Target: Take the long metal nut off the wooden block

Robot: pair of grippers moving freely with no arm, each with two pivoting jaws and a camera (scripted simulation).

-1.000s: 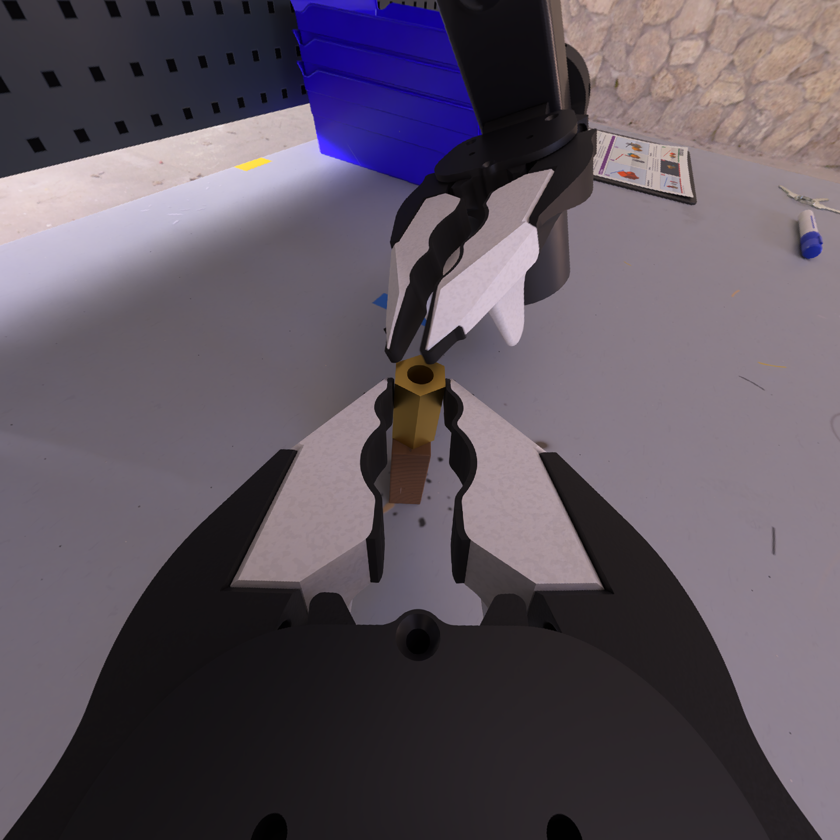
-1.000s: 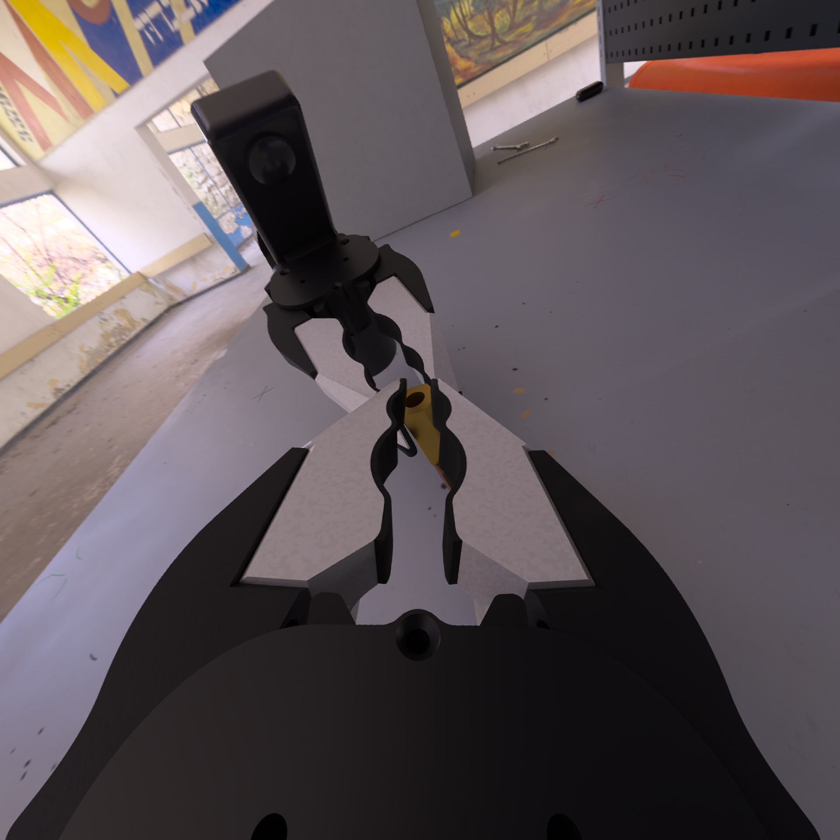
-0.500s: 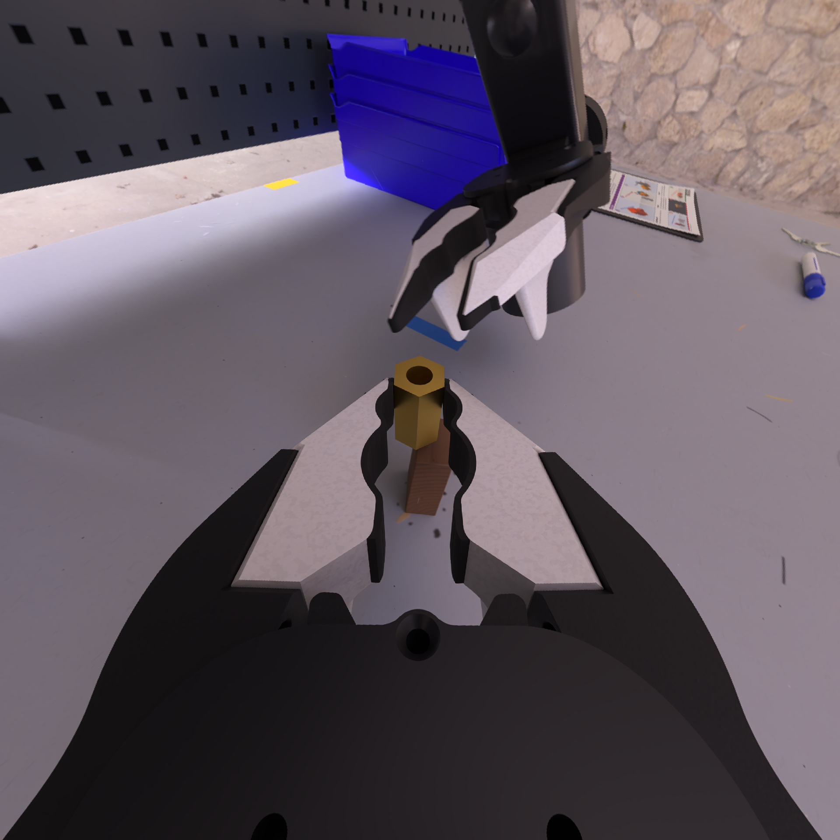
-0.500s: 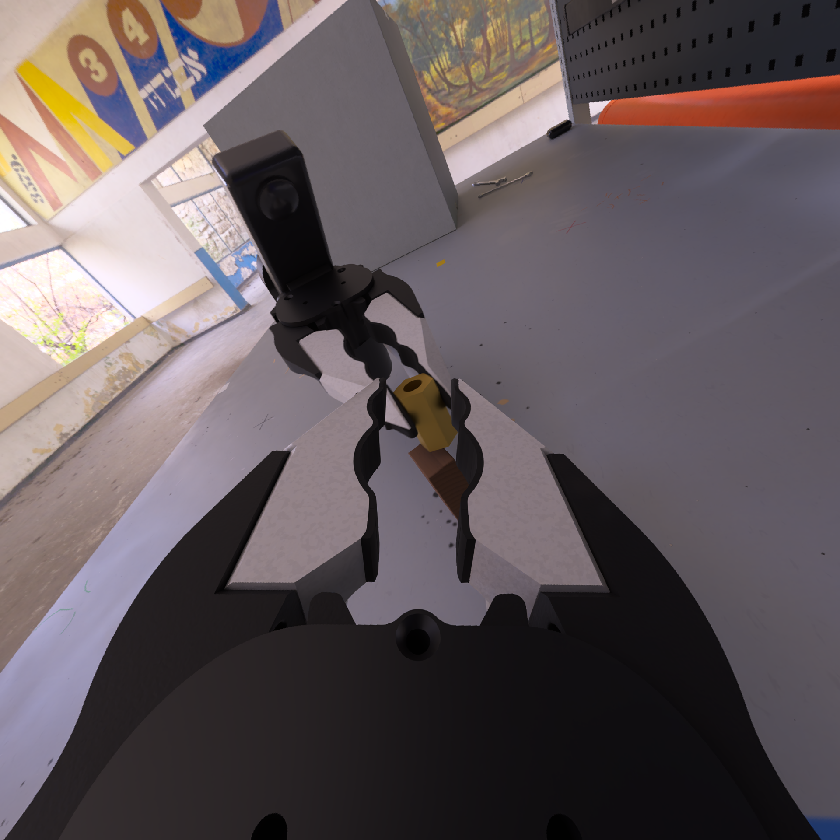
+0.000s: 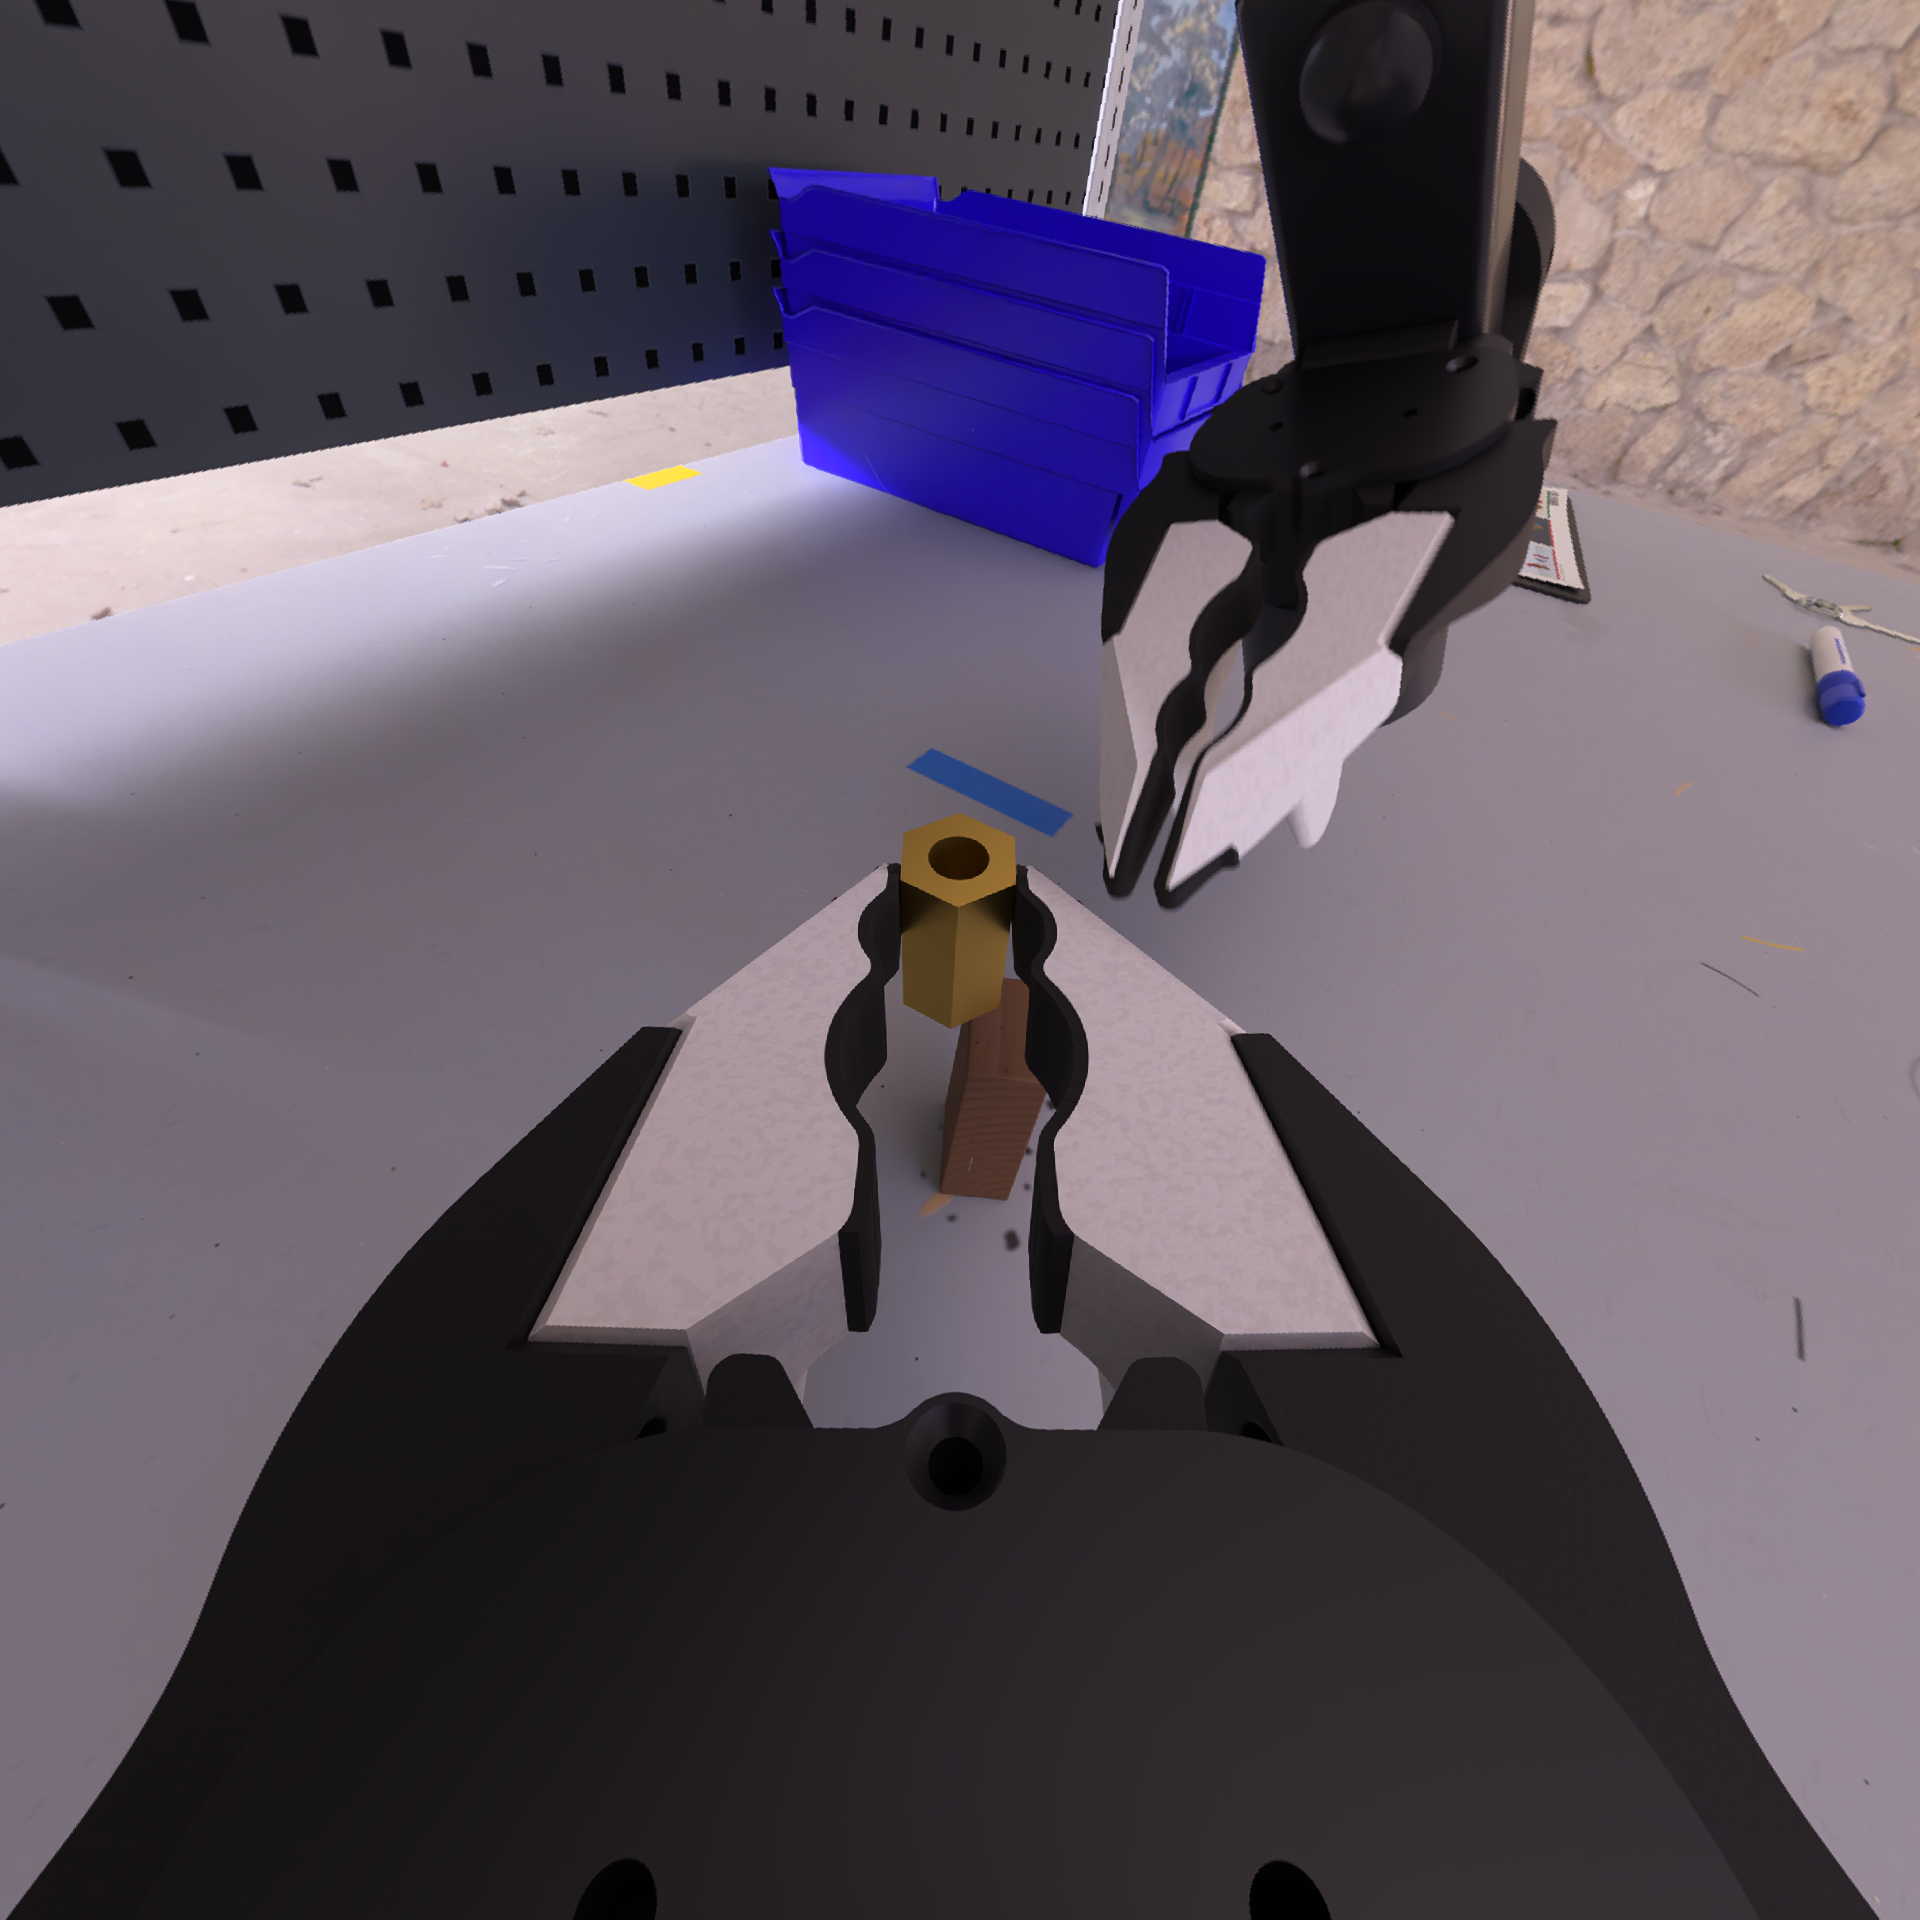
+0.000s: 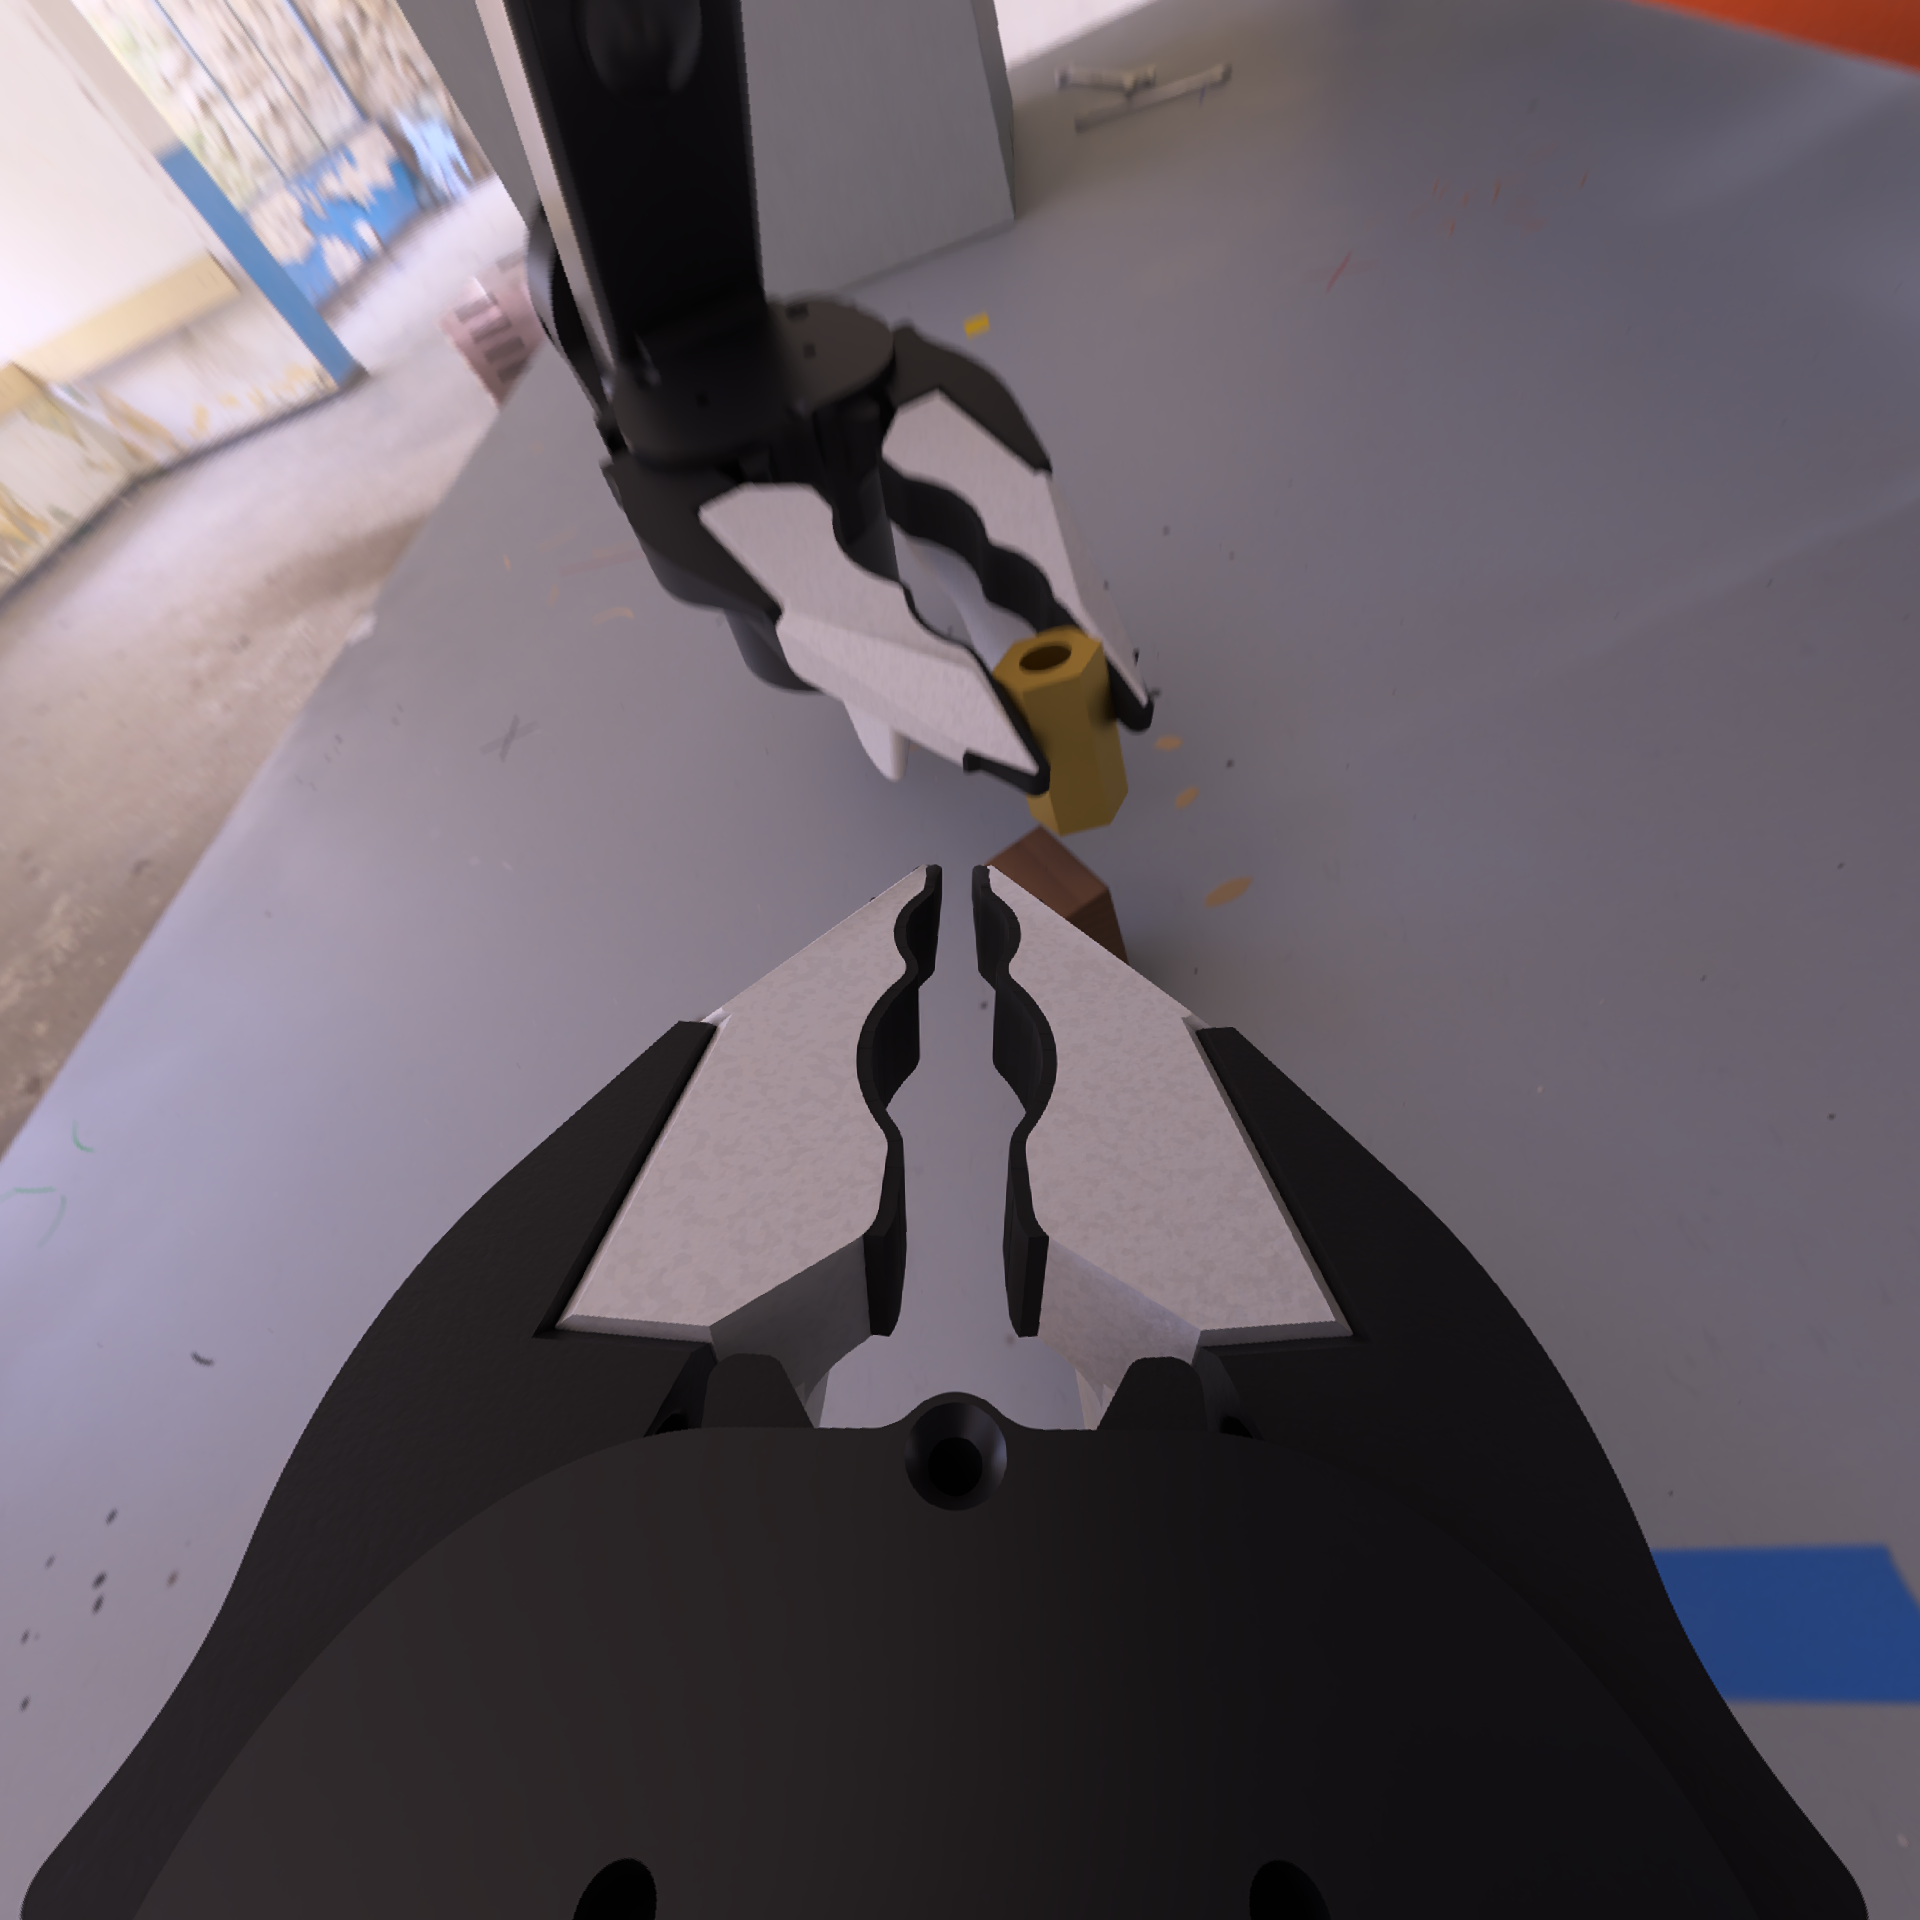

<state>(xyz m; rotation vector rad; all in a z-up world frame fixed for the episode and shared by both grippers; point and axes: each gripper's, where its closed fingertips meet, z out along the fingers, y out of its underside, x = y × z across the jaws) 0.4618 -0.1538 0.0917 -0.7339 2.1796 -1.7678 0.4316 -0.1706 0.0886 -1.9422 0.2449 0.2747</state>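
Note:
My left gripper (image 5: 956, 883) is shut on the long brass-coloured hex nut (image 5: 954, 925) and holds it upright by its upper part. The wooden block (image 5: 987, 1117) stands on the grey table just below it. In the right wrist view the nut (image 6: 1070, 738) hangs in the left gripper (image 6: 1070, 743), clear of the block (image 6: 1065, 888) with a small gap between them. My right gripper (image 6: 956, 881) is shut and empty, its tips just left of the block. In the left wrist view the right gripper (image 5: 1143, 894) hangs to the right of the nut.
A stack of blue bins (image 5: 997, 353) stands at the back by a pegboard wall. A blue tape strip (image 5: 987, 792) lies behind the nut. A blue marker (image 5: 1837, 686) and a booklet (image 5: 1553, 551) lie far right. A grey box (image 6: 883, 125) stands behind the left gripper.
The left gripper has lifted the nut off the block. The right gripper has let go of the nut, drawn back to the side and closed.

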